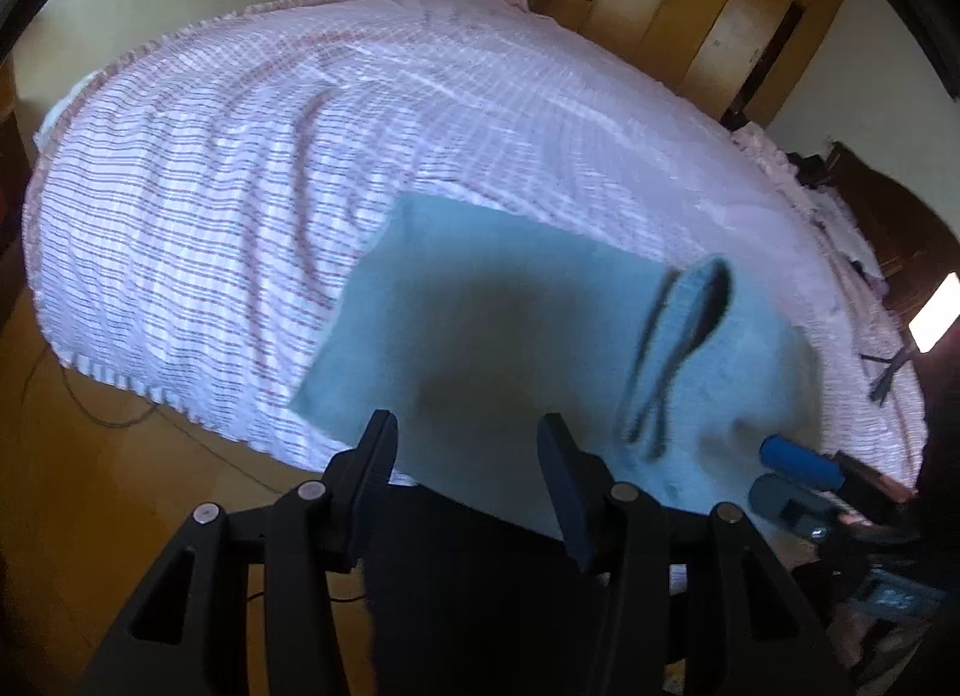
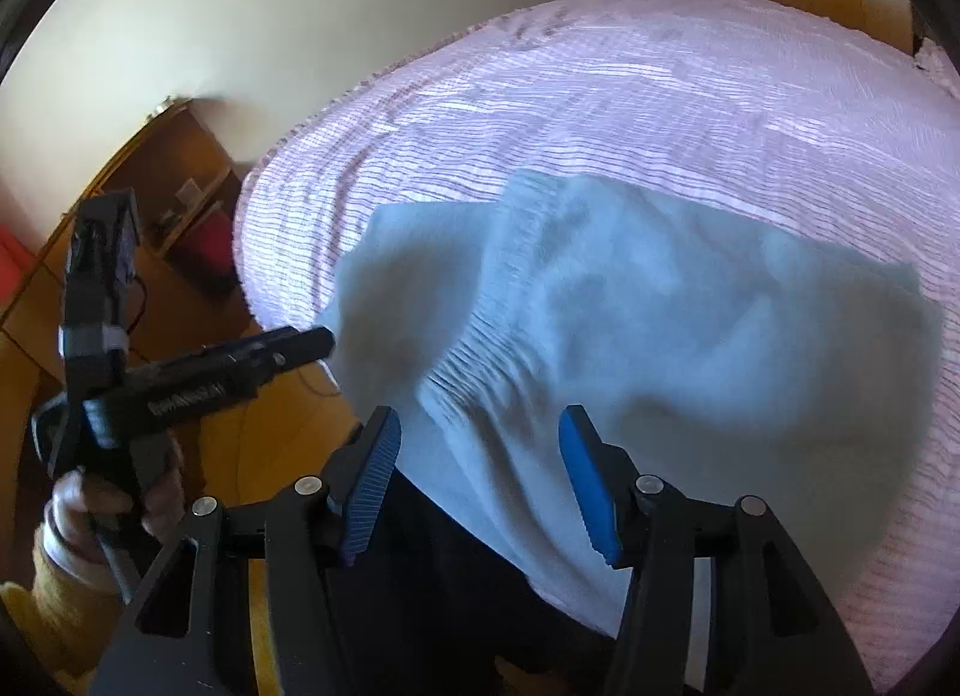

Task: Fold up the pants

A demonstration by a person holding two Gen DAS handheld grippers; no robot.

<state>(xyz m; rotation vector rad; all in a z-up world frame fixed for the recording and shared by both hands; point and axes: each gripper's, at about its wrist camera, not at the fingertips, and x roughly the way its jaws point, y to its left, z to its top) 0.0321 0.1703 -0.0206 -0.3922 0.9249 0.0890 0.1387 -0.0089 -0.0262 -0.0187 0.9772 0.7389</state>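
Observation:
Light blue pants (image 1: 510, 324) lie folded on the pink striped bed cover, near the bed's front edge. Their elastic waistband (image 2: 480, 348) and a dark drawstring (image 1: 654, 372) show. My left gripper (image 1: 468, 456) is open and empty, hovering just above the near edge of the pants. My right gripper (image 2: 480, 456) is open and empty above the waistband area. The left gripper also shows at the left of the right wrist view (image 2: 300, 345), and the right gripper at the lower right of the left wrist view (image 1: 798, 480).
The bed (image 1: 240, 186) fills most of both views, with wooden floor (image 1: 90, 486) around it. A wooden wardrobe (image 1: 720, 6) stands behind the bed. A wooden side shelf (image 2: 180, 186) stands by the wall at the left.

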